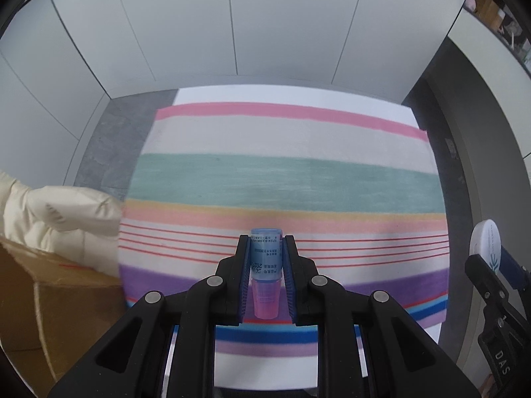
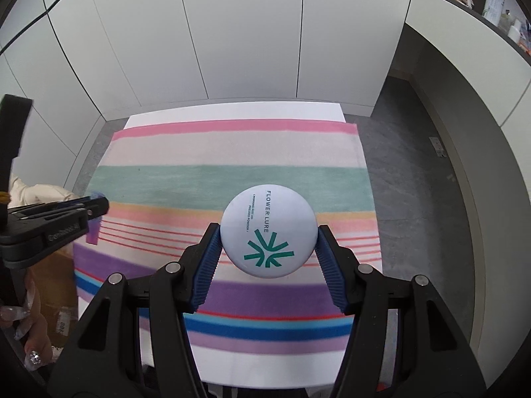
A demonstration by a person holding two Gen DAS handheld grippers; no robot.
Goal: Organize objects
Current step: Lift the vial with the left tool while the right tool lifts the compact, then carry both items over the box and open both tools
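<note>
Left gripper (image 1: 265,248) clamped on small bottle (image 1: 265,258), right gripper (image 2: 268,232) on round compact (image 2: 268,230); smooth rim, likely to slip onto striped cloth (image 2: 232,179).

The striped cloth (image 2: 232,152) lies bare across its whole width — nothing stands on it, so a gripper could come down anywhere. Off its left edge a cardboard box (image 1: 49,301) with a cream bundle (image 1: 56,212) on top blocks the way (the wall panels (image 2: 239,33) close the far side).
</note>
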